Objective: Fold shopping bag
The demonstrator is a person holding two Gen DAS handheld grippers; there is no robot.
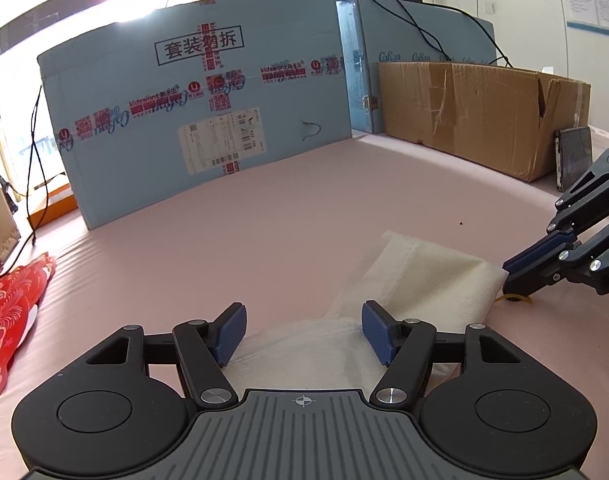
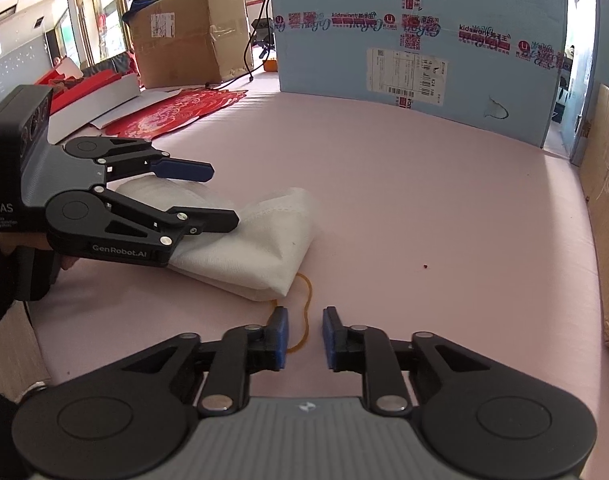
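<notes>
Pink tabletop (image 2: 424,208) — blue box (image 2: 484,20) behind

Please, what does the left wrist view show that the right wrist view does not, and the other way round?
Only the left wrist view: a dark flat slab leaning by a brown box.
Only the right wrist view: a taped cardboard box at the far left, and how the orange cord runs between the open jaws of the right gripper.
Both: the folded white bag, the left gripper open over it, the pink table and the big blue box.
</notes>
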